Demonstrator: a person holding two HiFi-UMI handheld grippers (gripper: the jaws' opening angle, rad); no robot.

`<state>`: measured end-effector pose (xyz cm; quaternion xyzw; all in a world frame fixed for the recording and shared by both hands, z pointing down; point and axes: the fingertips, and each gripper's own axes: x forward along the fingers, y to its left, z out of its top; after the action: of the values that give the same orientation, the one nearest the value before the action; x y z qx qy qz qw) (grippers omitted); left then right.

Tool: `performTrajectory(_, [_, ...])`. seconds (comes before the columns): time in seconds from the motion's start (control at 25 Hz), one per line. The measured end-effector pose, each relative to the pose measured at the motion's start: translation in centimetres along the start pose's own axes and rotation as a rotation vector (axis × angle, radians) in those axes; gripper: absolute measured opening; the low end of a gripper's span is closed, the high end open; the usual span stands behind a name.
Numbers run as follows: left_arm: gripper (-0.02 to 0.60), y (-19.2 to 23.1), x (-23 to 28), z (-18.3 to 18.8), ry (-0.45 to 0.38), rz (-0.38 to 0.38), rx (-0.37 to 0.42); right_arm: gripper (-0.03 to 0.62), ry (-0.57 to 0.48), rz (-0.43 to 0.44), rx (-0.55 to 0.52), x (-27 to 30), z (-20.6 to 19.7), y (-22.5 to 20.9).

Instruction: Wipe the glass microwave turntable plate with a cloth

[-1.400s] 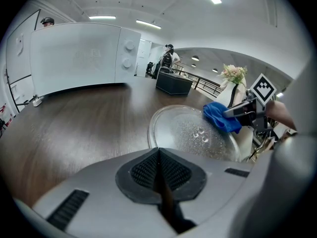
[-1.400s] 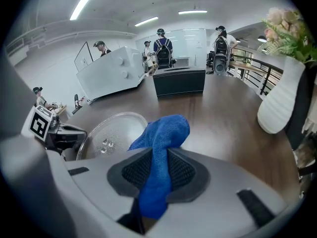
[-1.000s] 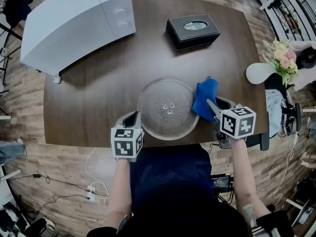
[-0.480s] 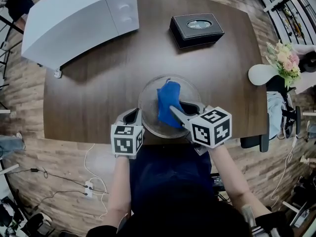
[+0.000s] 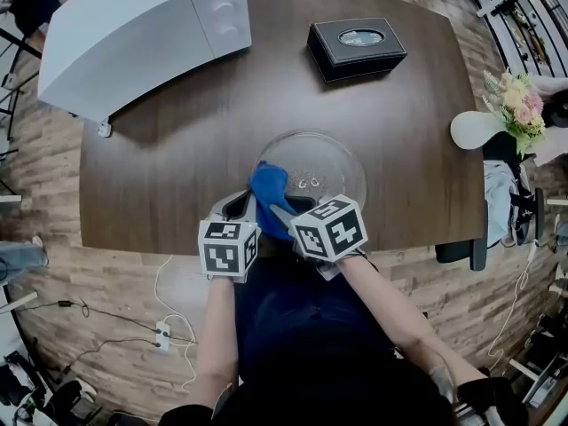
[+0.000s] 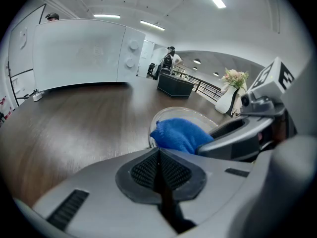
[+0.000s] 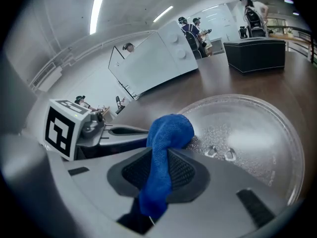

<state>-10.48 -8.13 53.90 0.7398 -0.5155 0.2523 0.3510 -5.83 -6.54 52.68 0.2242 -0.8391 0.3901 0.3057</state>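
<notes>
Head view: one round clear glass turntable plate (image 5: 330, 162) lies on one dark wooden table (image 5: 160, 167), with one blue cloth (image 5: 269, 193) on its near-left rim.

Left gripper view: the left gripper (image 6: 159, 167) has its jaws pressed together on nothing, just short of the plate.

Right gripper view: the right gripper (image 7: 164, 175) pinches the cloth, whose bunched end touches the plate.

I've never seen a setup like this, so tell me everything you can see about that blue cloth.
The blue cloth looks like soft, nubbly microfibre, bunched into a rounded wad. The right gripper is shut on its middle, and a tail of fabric hangs out behind the jaws. The wad rests on the near left part of the glass turntable plate, close beside the left gripper.
</notes>
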Motion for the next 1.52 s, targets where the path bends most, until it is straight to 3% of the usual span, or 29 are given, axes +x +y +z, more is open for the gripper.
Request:
performTrajectory(0.36, [0.005,0.1,-0.1,0.0,-0.003,0.010,0.021,0.072,0.005,-0.054,-0.015,-0.5,-0.5,-1.3])
performTrajectory(1.52, [0.005,0.0,-0.1,-0.1,-0.009,0.016,0.059,0.087,-0.034,-0.212,0.097,-8.7,-4.1,-8.7])
